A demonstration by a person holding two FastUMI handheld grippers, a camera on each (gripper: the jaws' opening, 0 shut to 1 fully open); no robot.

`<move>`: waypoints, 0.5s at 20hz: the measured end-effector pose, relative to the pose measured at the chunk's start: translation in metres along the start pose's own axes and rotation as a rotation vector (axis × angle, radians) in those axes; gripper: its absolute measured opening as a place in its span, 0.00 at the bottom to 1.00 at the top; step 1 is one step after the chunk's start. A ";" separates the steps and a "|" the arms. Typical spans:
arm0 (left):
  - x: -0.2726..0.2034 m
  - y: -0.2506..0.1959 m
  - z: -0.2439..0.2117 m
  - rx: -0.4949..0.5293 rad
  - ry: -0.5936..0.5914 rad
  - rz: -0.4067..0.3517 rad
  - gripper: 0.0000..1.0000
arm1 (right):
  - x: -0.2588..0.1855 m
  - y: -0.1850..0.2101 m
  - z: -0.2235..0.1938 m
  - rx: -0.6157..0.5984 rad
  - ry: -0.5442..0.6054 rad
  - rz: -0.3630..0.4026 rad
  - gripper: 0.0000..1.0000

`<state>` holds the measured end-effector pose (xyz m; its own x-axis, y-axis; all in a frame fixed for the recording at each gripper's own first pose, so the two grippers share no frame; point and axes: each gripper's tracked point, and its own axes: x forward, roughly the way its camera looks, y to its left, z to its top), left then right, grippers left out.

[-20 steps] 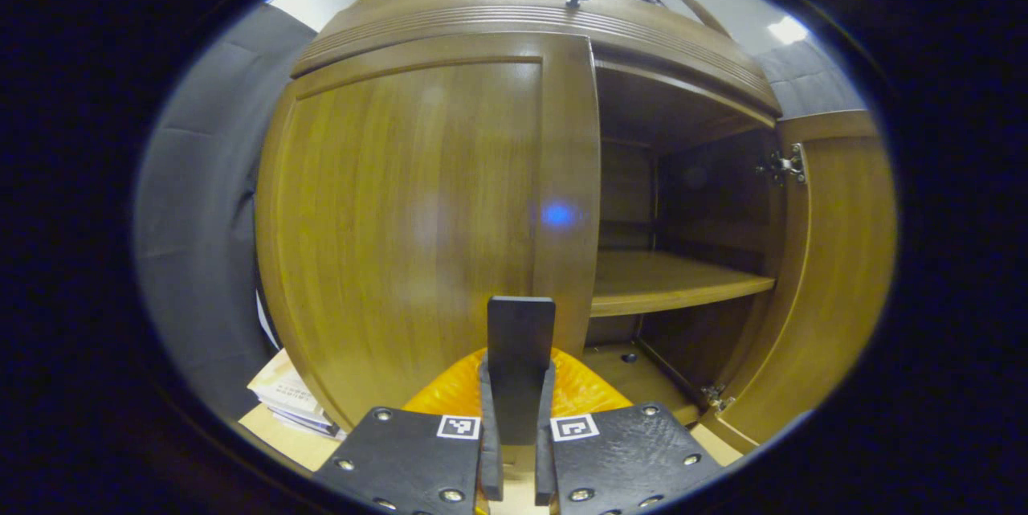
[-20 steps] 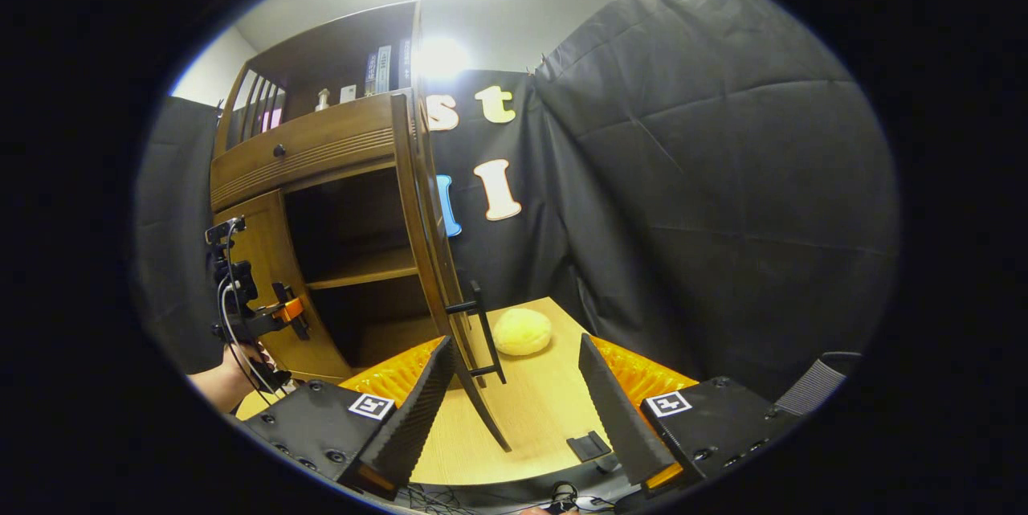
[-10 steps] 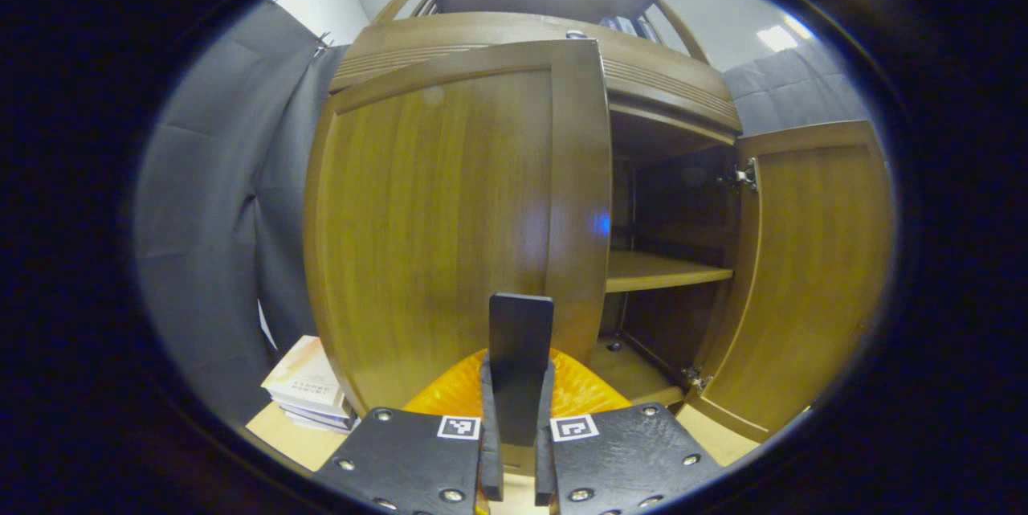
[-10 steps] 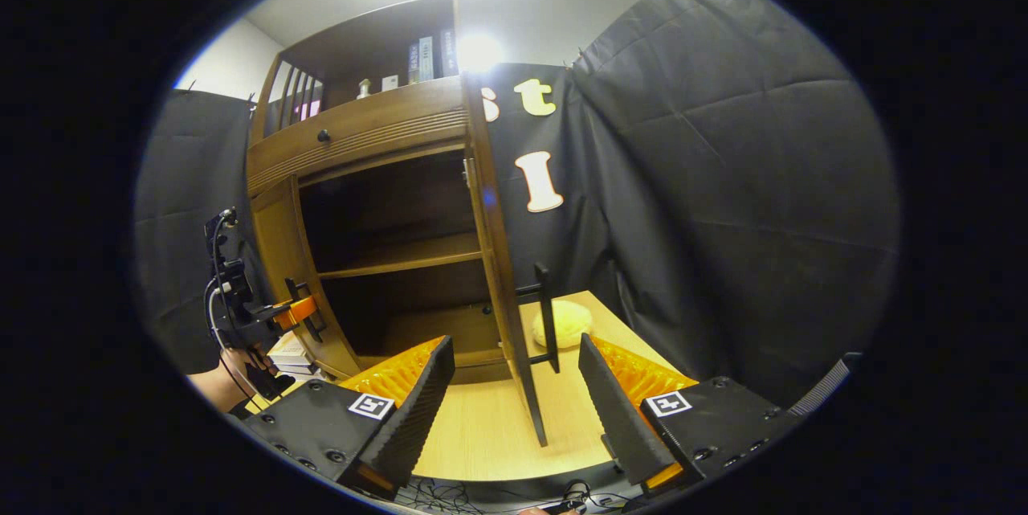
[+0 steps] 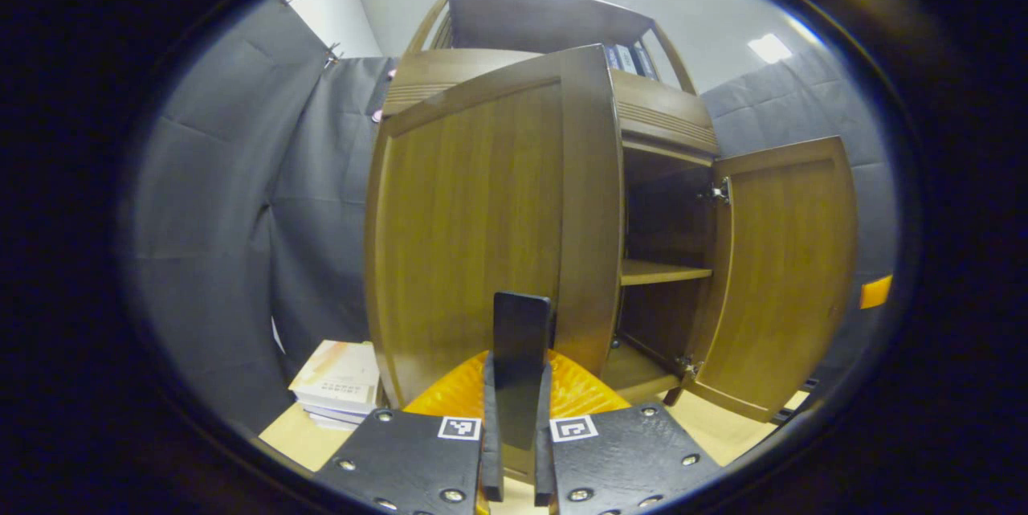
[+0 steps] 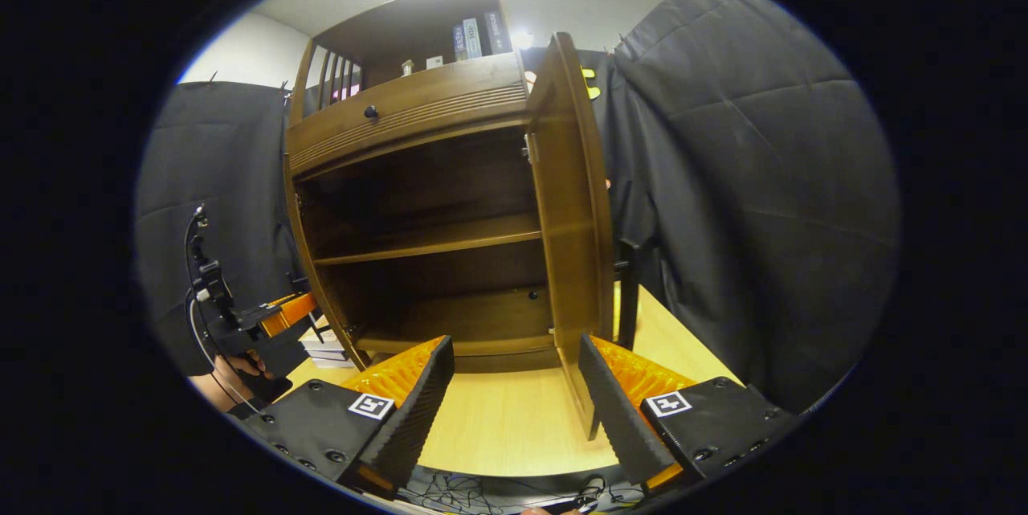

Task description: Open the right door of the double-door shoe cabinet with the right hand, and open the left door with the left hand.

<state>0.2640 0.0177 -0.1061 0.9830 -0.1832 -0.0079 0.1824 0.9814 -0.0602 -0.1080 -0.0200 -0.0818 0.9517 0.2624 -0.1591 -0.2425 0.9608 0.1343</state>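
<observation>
The wooden shoe cabinet (image 6: 409, 129) stands on the table with both doors swung out. In the left gripper view the left door (image 5: 474, 218) faces me, partly open. My left gripper (image 5: 516, 418) is shut on its black handle (image 5: 522, 338). The right door (image 5: 783, 274) stands wide open beyond it. In the right gripper view my right gripper (image 6: 514, 410) is open and holds nothing. It sits just in front of the right door (image 6: 570, 202), whose black handle (image 6: 628, 290) is on the far side. The left gripper (image 6: 241, 322) and a hand (image 6: 225, 374) are at the left door's edge (image 6: 317, 274).
Bare shelves (image 6: 434, 238) show inside the cabinet. A drawer knob (image 6: 370, 111) and several books (image 6: 474, 37) sit above. A stack of books (image 5: 337, 382) lies on the light wooden table (image 6: 498, 435) left of the cabinet. Cables (image 6: 498, 495) hang at the table's near edge.
The left door has swung further open with my left gripper on its handle. The right door has opened wider, and my open right gripper now faces the cabinet's inside.
</observation>
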 end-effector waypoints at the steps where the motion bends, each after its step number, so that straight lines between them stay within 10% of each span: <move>1: -0.008 0.007 0.001 -0.003 0.001 0.005 0.15 | 0.002 0.007 -0.002 0.000 0.003 0.015 0.93; 10: -0.058 0.078 0.003 -0.019 0.006 0.034 0.17 | 0.032 0.056 -0.010 0.007 0.039 0.125 0.98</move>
<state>0.2216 0.1054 -0.1072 0.9885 -0.1502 -0.0164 0.1485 0.9858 -0.0786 -0.0933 0.0433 -0.0892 0.9060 0.3837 -0.1785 -0.3576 0.9197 0.1622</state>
